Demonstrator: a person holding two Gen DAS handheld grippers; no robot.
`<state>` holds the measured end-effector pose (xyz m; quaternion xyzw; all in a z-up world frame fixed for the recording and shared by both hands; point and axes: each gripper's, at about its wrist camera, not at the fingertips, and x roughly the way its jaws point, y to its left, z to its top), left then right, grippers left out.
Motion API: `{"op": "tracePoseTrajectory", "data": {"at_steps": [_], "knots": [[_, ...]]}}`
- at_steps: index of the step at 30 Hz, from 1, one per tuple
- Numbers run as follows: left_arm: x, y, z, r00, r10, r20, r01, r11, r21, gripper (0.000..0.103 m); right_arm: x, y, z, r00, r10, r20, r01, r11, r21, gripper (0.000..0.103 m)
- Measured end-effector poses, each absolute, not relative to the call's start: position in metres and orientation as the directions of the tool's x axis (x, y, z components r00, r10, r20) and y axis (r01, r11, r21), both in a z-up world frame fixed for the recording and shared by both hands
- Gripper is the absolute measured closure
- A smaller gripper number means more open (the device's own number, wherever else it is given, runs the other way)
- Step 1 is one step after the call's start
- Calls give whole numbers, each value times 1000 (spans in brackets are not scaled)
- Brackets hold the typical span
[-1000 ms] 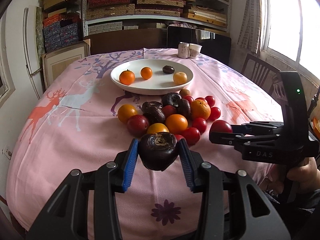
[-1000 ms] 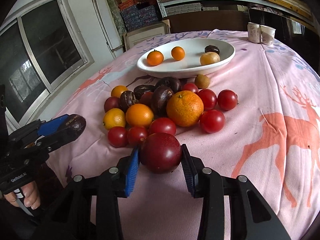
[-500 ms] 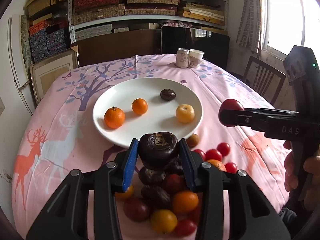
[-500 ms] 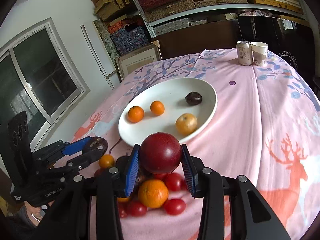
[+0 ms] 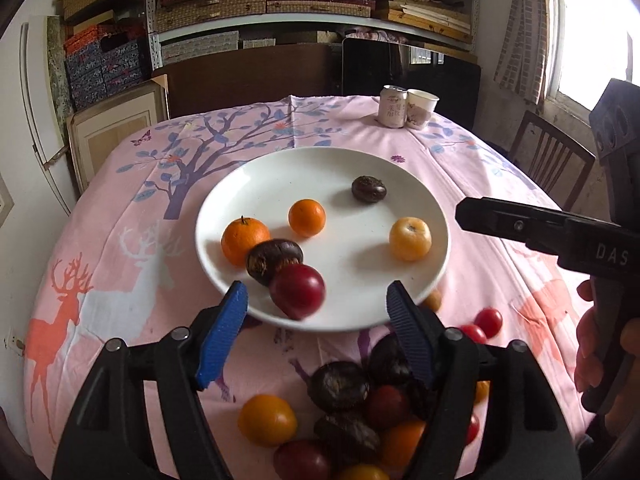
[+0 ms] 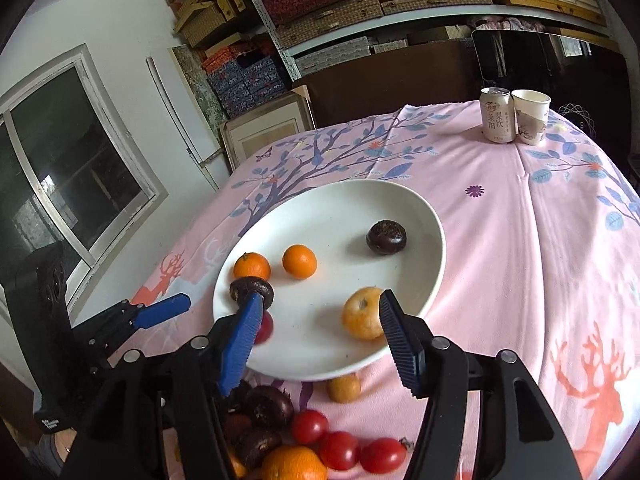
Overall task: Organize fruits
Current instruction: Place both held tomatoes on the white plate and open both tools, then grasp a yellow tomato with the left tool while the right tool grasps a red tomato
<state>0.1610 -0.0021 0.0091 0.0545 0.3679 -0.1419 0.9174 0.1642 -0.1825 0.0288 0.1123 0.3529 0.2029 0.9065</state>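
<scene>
— Where do we stand with our two grippers?

— Our left gripper (image 5: 316,312) hangs over the near rim of the white plate (image 5: 424,196), its blue pads apart and widening, nothing pressed between them. Our right gripper (image 6: 316,328) hangs over the same rim, jaws also spreading, gripping nothing.

— And the fruit?

— A dark brown fruit (image 5: 272,258) lies on the plate near its front edge, touching a dark red fruit (image 5: 298,290) that looks blurred just in front of it. Both sit beyond our left pads, free of them. In the right wrist view the red one is mostly hidden behind our left blue finger (image 6: 240,336).

— What else is on the plate?

— Two oranges (image 5: 245,238) side by side, a yellow fruit (image 5: 410,238) to the right, and another dark fruit (image 5: 369,189) farther back.

— The rest?

— A pile of tomatoes, oranges and dark fruits (image 5: 352,412) lies on the pink tablecloth (image 5: 120,280) below our grippers. A can (image 6: 497,115) and a paper cup (image 6: 530,116) stand touching at the far edge.
</scene>
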Motion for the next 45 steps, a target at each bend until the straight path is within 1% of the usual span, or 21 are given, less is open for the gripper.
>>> {"op": "tracePoseTrajectory", "data": {"at_steps": [3,6,9,10,11,13,15,19,22,24,28,34,36,38,39,40,41,43,45], "knots": [[117,4,5,678,-244,-693,354,935,16,32,129,-199,19,681,448,-579,-280,890,360,41],[77,9,-9,660,-252,-707,386,922,31,32,101,-217,3,704,417,-575,-238,901,363,40],[49,7,-24,675,-218,-705,381,921,79,34,85,-230,-12,701,426,-572,-221,892,394,40],[45,7,-29,681,-203,-703,373,923,95,42,81,-232,-16,703,423,-572,-215,893,396,40],[44,7,-33,674,-199,-712,366,927,87,53,79,-234,-18,703,422,-572,-212,893,398,40],[47,12,-40,646,-229,-728,352,936,19,66,76,-235,-21,707,414,-574,-206,896,392,40],[48,15,-41,647,-246,-722,330,944,-25,67,74,-235,-24,714,404,-572,-205,902,380,40],[49,12,-43,645,-245,-724,314,949,-41,68,70,-236,-31,708,411,-574,-204,898,390,40],[53,13,-44,640,-241,-730,290,955,-61,62,70,-237,-32,705,427,-566,-211,889,407,40],[53,11,-44,639,-247,-729,287,955,-72,62,71,-238,-32,703,436,-563,-216,884,415,40],[50,14,-44,614,-295,-732,276,949,-151,62,71,-240,-33,700,446,-557,-217,876,430,40],[32,15,-40,594,-299,-747,288,946,-150,63,72,-241,-33,698,454,-553,-219,871,439,40],[28,16,-39,602,-270,-752,282,952,-116,63,72,-241,-33,697,456,-553,-222,871,439,39],[30,19,-40,626,-203,-753,248,967,-55,63,72,-241,-33,698,456,-553,-221,871,439,39],[36,23,-42,621,-195,-759,236,970,-56,60,72,-241,-33,698,456,-553,-222,871,438,39],[41,25,-45,605,-211,-768,235,969,-81,53,72,-240,-33,699,455,-552,-222,872,437,39],[46,24,-46,589,-233,-774,242,964,-106,53,72,-240,-33,699,455,-552,-222,872,437,39],[49,20,-44,596,-245,-765,242,963,-121,57,71,-241,-33,700,455,-550,-222,871,438,39],[52,15,-44,583,-275,-764,257,955,-148,57,71,-242,-33,702,455,-548,-218,870,443,39]]}}
